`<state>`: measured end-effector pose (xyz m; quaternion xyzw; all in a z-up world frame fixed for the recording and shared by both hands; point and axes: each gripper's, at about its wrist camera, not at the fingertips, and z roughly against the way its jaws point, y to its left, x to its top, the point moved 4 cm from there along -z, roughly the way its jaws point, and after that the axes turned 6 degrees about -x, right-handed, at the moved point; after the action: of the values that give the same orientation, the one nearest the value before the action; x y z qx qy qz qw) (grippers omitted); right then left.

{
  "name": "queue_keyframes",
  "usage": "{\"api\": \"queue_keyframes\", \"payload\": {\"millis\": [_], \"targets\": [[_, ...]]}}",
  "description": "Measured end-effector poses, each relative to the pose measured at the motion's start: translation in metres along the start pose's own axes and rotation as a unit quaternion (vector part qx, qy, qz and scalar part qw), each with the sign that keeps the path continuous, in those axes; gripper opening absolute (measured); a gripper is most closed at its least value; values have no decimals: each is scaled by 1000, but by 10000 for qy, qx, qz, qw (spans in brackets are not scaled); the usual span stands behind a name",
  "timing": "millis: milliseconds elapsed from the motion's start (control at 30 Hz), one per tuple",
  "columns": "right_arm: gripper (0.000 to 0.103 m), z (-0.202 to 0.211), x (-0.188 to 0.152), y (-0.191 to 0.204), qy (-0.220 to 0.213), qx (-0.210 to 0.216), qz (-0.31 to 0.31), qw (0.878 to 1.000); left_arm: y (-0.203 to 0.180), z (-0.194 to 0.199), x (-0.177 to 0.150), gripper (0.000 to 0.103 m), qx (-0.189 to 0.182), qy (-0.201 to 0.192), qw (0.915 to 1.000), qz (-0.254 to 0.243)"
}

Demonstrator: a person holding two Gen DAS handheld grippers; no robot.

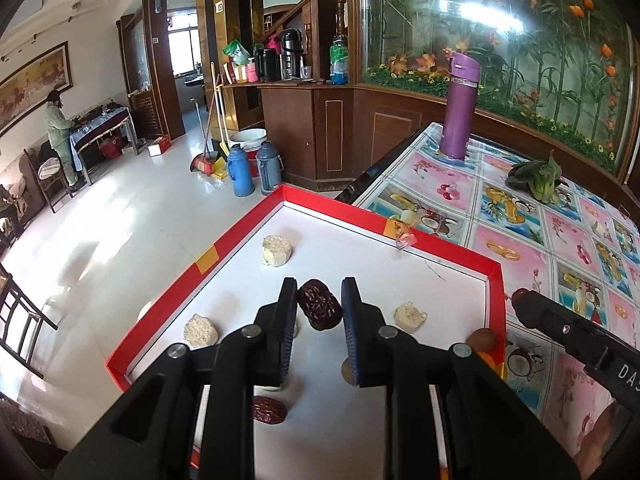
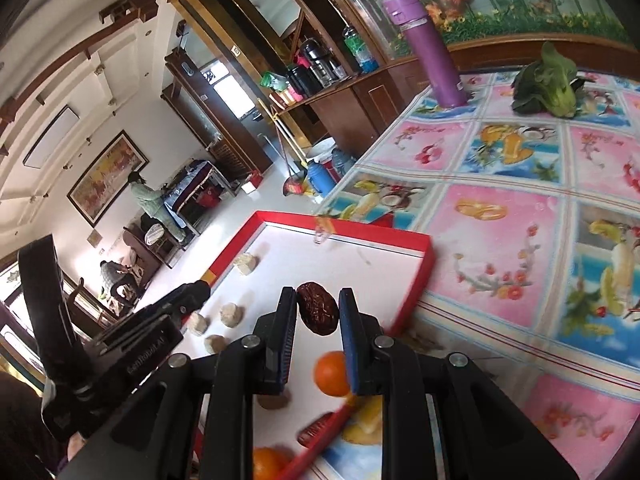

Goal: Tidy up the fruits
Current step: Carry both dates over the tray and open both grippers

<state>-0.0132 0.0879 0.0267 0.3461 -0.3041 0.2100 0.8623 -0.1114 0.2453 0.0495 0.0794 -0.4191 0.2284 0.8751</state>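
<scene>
Both the left claw (image 1: 319,306) and right claw (image 2: 318,314) grip a date each above the red-rimmed tray (image 1: 495,292); pale cakes (image 1: 277,251) scattered, far corner clear.

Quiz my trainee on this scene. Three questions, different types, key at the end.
1. True or false: the purple bottle lies on its side inside the tray.
2. What is between the fingers of the left gripper? A: an orange. B: a dark red date. C: a leafy vegetable.
3. Fill in: the tray's rim is ___ in colour.

Key: 1. False, it stands upright on the tablecloth, outside the tray. 2. B. 3. Red.
</scene>
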Motion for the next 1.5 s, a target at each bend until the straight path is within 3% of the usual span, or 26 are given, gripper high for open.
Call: {"api": "queue_keyframes", "payload": {"millis": [300,633,1267,1333,1500], "targets": [[20,-39,-8,31,476,150,91,9987,24,-9,-8,24,168,177,9997,-21],[20,-54,-33,40,894,-154,591,9941,21,-22,-23,25,237,460,9984,-241],[20,-56,-42,49,837,-462,1166,9886,20,-32,-34,25,473,624,9965,-303],[20,-57,-43,49,831,-478,1212,9880,21,-32,-34,27,485,623,9964,-306],[21,-56,-43,49,867,-400,1207,9881,25,-31,-34,45,526,631,9964,-224]]}}
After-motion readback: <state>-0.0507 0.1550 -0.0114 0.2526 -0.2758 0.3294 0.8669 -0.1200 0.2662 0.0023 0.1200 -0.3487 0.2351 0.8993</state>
